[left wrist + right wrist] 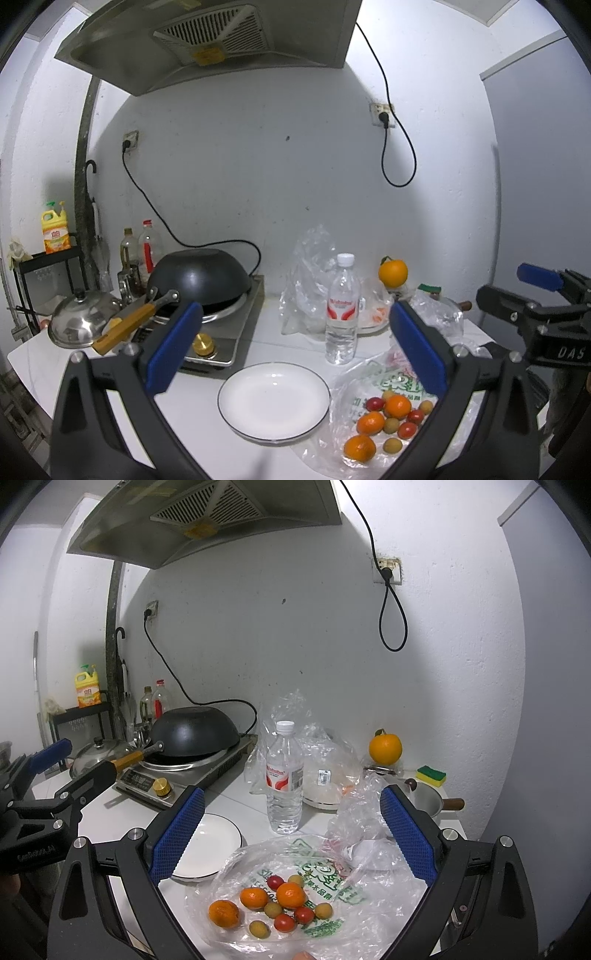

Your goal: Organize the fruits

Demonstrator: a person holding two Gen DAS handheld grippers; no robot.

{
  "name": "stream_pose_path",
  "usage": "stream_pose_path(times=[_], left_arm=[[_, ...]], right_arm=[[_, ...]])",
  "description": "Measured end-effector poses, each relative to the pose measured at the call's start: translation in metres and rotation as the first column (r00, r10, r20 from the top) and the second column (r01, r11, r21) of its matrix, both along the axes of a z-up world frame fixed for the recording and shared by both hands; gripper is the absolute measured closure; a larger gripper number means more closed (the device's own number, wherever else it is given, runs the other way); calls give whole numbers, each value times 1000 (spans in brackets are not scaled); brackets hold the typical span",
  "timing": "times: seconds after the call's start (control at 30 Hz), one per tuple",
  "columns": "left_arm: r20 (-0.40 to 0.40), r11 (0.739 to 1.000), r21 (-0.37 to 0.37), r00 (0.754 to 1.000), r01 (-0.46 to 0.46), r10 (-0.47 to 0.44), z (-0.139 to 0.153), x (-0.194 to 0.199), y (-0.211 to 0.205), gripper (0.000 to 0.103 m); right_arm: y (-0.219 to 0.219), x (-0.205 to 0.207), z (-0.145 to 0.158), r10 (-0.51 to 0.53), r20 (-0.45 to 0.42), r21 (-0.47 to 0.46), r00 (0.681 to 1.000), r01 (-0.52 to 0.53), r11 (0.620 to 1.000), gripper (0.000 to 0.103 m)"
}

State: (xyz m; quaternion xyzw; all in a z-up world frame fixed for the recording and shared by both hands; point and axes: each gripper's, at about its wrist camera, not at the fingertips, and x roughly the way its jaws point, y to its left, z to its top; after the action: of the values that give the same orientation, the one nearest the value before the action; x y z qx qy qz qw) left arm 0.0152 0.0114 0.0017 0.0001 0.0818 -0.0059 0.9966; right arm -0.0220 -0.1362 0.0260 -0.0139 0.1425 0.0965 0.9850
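While both hand-held grippers, left (295,347) and right (291,830), are hovering wide open and empty, the tangerines (291,895) are looking soft and light. Each is asking for a gentle pinch across its middle, off the slippery plastic bag (332,867).

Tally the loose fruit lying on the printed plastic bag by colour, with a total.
On the plastic bag:
Orange tangerines: 3
Red cherry tomatoes: 3
Yellow-green small fruits: 4
Total: 10
The plate holds none.
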Motion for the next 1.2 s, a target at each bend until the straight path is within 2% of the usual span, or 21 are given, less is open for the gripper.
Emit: stream_pose_path(times=[0.3, 0.47, 0.57, 0.6, 0.67, 0.77, 0.8, 0.83, 0.87, 0.9, 0.97, 1.1, 1.2], left_arm=[[-111, 997, 65, 993, 44, -37, -27, 19, -21, 1], [-199, 991, 62, 974, 121, -106, -52, 35, -35, 2], [-234, 984, 95, 964, 154, -128, -65, 40, -48, 2], [-249, 980, 109, 959, 167, -136, -69, 43, -53, 2], [-264, 973, 128, 953, 190, -151, -76, 44, -60, 2], [-289, 966, 132, 941, 224, -178, -86, 48, -67, 3], [-297, 964, 117, 935, 239, -195, -89, 49, -67, 6], [-310, 961, 98, 925, 259, -218, -93, 50, -66, 14], [-332, 957, 84, 913, 278, -236, -96, 51, -66, 19], [-355, 955, 77, 903, 285, -241, -101, 54, -66, 21], [-392, 955, 81, 890, 286, -234, -110, 57, -67, 33], [-463, 946, 70, 851, 316, -250, -127, 64, -71, 38], [-494, 944, 71, 834, 321, -246, -136, 68, -73, 38]], right_arm=[[-21, 8, -25, -23, -64, -18, 998, 22, 1000, 5], [-42, 12, -45, -61, -118, -23, 991, 59, 998, 6], [-49, 17, -58, -70, -153, -44, 986, 64, 997, 7], [-50, 18, -62, -70, -164, -50, 984, 62, 997, 8], [-52, 22, -72, -65, -194, -62, 979, 54, 997, 19], [-52, 27, -86, -55, -237, -66, 970, 40, 997, 23], [-53, 28, -91, -49, -247, -67, 968, 33, 997, 24], [-52, 30, -94, -44, -255, -68, 966, 27, 997, 27], [-52, 31, -99, -38, -267, -69, 963, 20, 997, 34], [-51, 33, -101, -35, -278, -68, 960, 17, 998, 37], [-52, 37, -108, -30, -300, -60, 953, 12, 998, 40], [-51, 44, -120, -19, -333, -53, 943, 1, 999, 42], [-51, 50, -127, -12, -349, -49, 937, -5, 999, 48]])
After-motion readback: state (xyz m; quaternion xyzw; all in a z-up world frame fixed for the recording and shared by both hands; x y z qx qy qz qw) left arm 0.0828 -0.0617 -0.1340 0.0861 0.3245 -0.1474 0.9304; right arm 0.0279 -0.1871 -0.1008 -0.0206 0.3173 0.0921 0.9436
